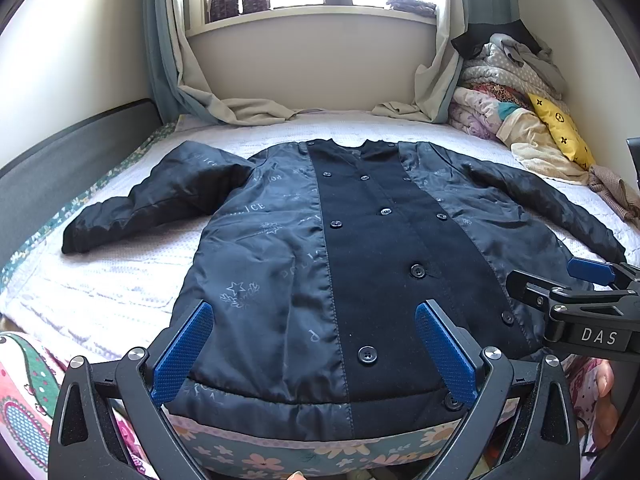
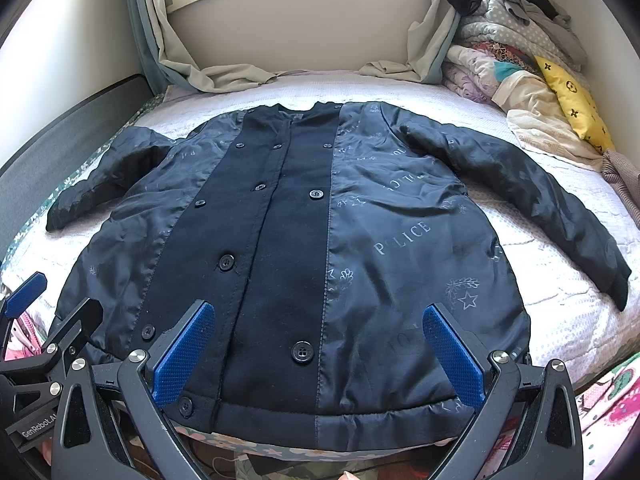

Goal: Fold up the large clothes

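Jacket point(image 1: 352, 264) spread flat on bed point(image 1: 120, 280), left gripper point(image 1: 316, 352) and right gripper point(image 2: 320, 356) jaws wide apart, holding nothing

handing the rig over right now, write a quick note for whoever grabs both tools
Left tool: open, empty, above the jacket hem.
Right tool: open, empty, also at the hem.
Jacket: flat on the bed, front up, buttoned, both sleeves spread out.
Done: laid out; no fold visible yet.
Left: fold sleeves in, then the body.
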A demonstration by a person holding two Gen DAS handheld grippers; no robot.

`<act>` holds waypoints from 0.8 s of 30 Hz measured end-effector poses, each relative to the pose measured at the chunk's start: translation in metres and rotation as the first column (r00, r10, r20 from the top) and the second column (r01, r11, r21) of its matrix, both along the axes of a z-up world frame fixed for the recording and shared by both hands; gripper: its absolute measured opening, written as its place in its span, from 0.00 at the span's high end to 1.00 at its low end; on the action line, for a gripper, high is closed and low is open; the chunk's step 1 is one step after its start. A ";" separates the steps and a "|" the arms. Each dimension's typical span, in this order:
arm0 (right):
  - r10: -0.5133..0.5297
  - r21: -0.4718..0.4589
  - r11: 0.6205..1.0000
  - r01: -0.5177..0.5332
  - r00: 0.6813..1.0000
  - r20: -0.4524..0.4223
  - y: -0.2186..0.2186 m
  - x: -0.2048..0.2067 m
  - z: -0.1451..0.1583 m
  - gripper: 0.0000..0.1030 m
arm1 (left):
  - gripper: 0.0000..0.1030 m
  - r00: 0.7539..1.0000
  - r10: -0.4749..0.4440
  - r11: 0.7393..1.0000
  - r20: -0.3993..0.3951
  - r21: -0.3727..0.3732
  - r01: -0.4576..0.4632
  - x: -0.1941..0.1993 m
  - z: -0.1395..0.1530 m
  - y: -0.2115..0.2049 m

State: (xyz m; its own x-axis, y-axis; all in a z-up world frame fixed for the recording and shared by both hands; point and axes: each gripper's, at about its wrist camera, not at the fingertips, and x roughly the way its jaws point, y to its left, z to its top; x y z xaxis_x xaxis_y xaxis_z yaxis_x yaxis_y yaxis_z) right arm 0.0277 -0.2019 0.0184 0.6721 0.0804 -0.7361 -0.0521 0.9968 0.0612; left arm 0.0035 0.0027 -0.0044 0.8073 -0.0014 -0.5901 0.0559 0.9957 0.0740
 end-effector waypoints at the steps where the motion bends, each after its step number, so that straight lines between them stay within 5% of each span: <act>1: 0.000 0.001 1.000 0.000 1.000 0.000 0.000 0.000 0.000 0.00 | 0.01 1.000 0.000 1.000 0.005 0.002 0.000 0.000 0.000 0.000; 14: 0.000 -0.001 1.000 0.000 1.000 -0.009 -0.002 0.000 0.000 0.00 | 0.01 0.999 0.026 1.000 0.032 -0.010 -0.025 0.002 0.004 0.010; 21: 0.021 0.023 1.000 -0.020 0.999 -0.034 -0.004 0.006 0.008 0.00 | 0.01 0.992 0.093 0.996 -0.082 -0.008 -0.094 0.020 0.023 0.030; 24: 0.057 0.115 0.992 -0.045 0.993 -0.106 -0.008 0.022 0.017 0.00 | 0.01 0.988 0.129 0.989 -0.081 -0.068 -0.134 0.035 0.043 0.050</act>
